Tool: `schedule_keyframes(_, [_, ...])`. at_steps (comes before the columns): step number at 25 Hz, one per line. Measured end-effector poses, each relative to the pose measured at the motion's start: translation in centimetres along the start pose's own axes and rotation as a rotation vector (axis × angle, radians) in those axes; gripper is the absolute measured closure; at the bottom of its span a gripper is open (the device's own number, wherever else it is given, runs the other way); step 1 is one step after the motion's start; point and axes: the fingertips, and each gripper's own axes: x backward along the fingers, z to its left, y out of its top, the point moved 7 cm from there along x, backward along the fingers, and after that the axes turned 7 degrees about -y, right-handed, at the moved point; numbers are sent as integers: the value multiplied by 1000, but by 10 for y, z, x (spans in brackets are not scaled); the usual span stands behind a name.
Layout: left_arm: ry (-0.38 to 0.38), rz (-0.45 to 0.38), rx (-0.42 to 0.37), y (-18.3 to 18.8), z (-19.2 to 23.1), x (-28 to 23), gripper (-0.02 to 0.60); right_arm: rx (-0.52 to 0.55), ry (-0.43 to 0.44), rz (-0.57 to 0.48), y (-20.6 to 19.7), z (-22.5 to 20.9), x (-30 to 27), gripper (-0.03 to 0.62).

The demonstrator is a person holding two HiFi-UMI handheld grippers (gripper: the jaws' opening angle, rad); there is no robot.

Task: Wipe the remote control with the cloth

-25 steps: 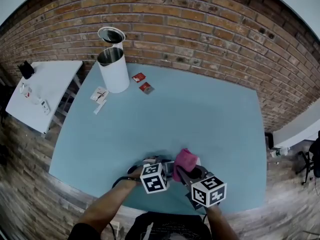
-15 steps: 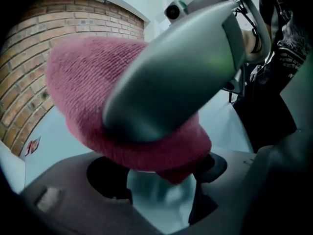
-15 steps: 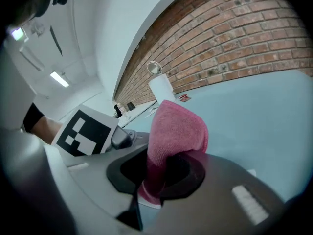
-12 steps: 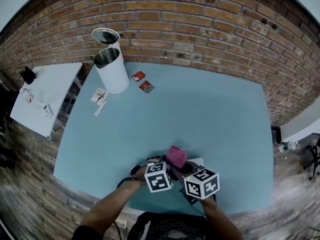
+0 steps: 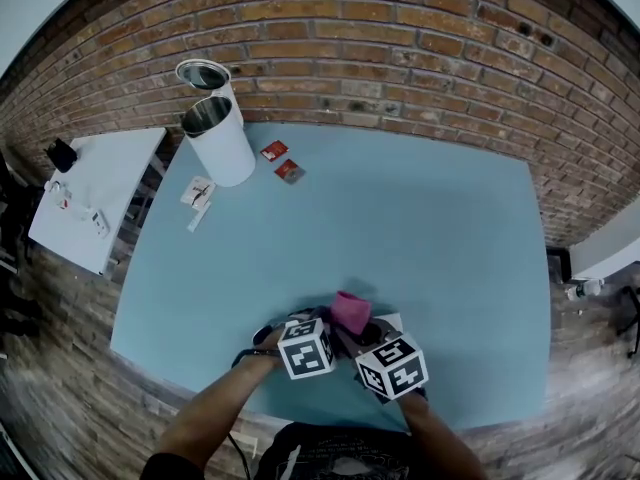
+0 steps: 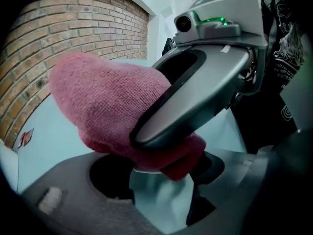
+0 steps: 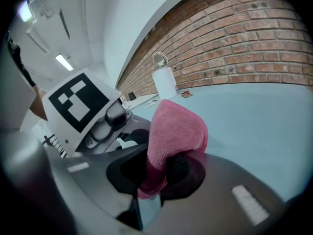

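My two grippers meet near the front edge of the teal table (image 5: 420, 238). The right gripper (image 7: 156, 173) is shut on a folded pink cloth (image 7: 176, 126), which sticks out past its jaws. In the left gripper view the cloth (image 6: 98, 106) and one right-gripper finger (image 6: 195, 92) press down just ahead of the left gripper (image 6: 159, 180). The left jaws are closing, with the pale end of the remote control (image 6: 156, 199) filling the gap between them. From the head view the cloth (image 5: 351, 310) covers most of the remote; a white end (image 5: 388, 321) shows at its right.
A white bin (image 5: 220, 140) with its lid up stands at the table's far left. Two red packets (image 5: 275, 151) and some white slips (image 5: 198, 190) lie near it. A white side table (image 5: 95, 193) stands to the left. A brick wall runs behind.
The right gripper has carried the pink cloth leftward, closer to the left gripper. The left gripper has stayed nearly where it was.
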Motion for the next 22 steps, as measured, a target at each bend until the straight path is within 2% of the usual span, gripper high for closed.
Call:
schedule_keyframes(5, [17, 9, 8, 1, 2, 0, 275, -1, -11, 0, -4, -15, 6, 528])
schedule_keyframes(17, [1, 21, 33, 1, 0, 2, 279, -9, -5, -15, -9, -45, 20, 528])
schedule_keyframes(22, [1, 55, 42, 1, 1, 2, 282, -37, -15, -25, -12, -62, 30, 528])
